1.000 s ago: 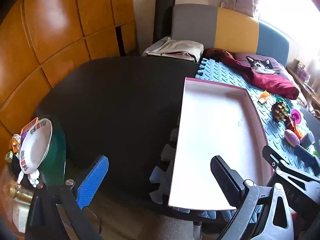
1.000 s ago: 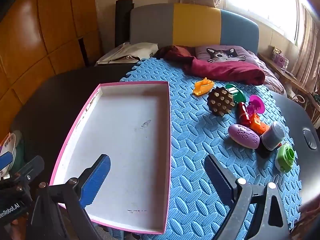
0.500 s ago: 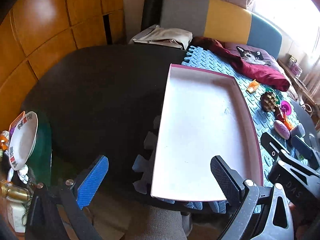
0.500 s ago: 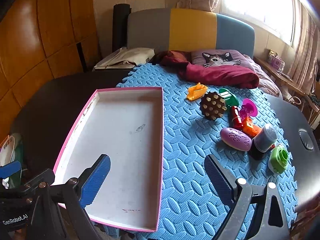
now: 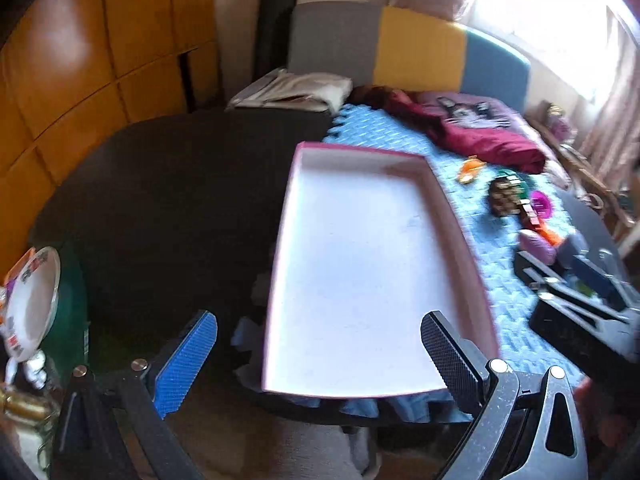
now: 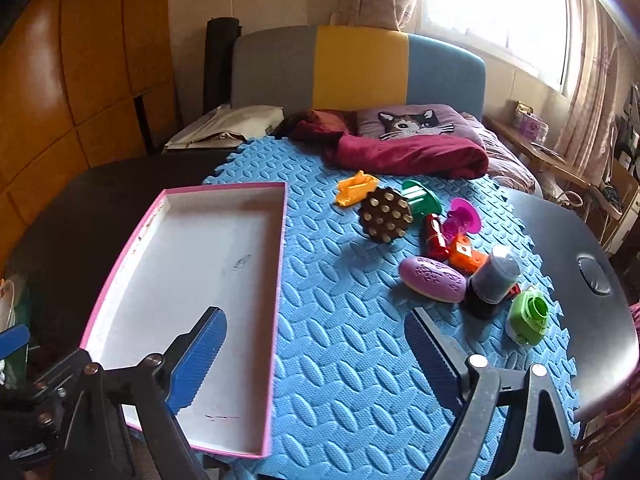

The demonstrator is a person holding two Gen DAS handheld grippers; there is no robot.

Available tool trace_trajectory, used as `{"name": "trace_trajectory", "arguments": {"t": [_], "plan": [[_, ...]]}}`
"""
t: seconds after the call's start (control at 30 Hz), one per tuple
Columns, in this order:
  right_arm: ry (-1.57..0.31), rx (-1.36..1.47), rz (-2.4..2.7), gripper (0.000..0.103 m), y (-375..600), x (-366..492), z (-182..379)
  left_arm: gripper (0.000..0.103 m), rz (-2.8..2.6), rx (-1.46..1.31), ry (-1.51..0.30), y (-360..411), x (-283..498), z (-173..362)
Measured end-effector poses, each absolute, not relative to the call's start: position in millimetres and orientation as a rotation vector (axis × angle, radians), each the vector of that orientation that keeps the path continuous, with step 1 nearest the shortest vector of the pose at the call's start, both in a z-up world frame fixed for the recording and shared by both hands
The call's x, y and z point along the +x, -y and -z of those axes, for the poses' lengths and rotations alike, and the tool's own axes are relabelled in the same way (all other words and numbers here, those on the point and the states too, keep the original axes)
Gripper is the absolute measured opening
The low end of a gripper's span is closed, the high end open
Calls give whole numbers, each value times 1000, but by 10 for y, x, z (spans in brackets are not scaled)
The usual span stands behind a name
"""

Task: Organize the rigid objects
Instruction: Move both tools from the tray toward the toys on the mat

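Observation:
A white tray with a pink rim (image 6: 192, 272) lies on the left of the blue foam mat (image 6: 340, 340). To its right lie several toys, among them an orange piece (image 6: 356, 188), a brown studded disc (image 6: 386, 215), a purple oval (image 6: 432, 284), a grey jar (image 6: 496, 274) and a green round toy (image 6: 528, 316). My right gripper (image 6: 314, 316) hovers over the mat between tray and toys; its jaws are closing with nothing between them. My left gripper (image 5: 320, 318) stands open above the tray's near end (image 5: 360, 280), holding nothing. The left wrist view is blurred.
The mat covers part of a black table (image 5: 160, 200). A maroon blanket (image 6: 408, 156) and a cat pillow (image 6: 408, 124) lie behind the toys. A patterned plate (image 5: 32, 300) and small bottles stand at the far left. Wooden wall panels (image 5: 80, 60) rise beyond.
The left gripper has turned, so the tray now sits more centrally in its view. The right gripper has drawn back a little from the toys. Nothing on the mat has moved.

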State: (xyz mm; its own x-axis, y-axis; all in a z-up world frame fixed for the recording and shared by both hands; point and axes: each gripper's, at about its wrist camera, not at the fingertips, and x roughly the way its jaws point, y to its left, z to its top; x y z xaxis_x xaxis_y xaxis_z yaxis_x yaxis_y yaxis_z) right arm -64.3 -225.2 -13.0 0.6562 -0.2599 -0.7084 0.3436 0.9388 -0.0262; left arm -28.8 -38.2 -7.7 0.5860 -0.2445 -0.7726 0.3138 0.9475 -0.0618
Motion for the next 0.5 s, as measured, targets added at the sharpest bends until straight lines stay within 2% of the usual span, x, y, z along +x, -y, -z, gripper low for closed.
{"name": "trace_trajectory", "arguments": {"t": [0.03,0.13,0.23,0.37,0.5], "plan": [[-787,112,350,84,2292,-665,147,103,353,79,-871,406,-322,48],[-784,143,341,83,2436,-766,208,103,439,51,-845,490,-394,-12],[-772,183,353,77,2608,-905,270,103,511,34,-891,627,-425,9],[-732,213,407,77,2864,-1136,331,103,581,44,-907,811,-551,55],[-739,286,480,77,3260,-1375,448,103,586,184,-838,1098,-738,41]]}}
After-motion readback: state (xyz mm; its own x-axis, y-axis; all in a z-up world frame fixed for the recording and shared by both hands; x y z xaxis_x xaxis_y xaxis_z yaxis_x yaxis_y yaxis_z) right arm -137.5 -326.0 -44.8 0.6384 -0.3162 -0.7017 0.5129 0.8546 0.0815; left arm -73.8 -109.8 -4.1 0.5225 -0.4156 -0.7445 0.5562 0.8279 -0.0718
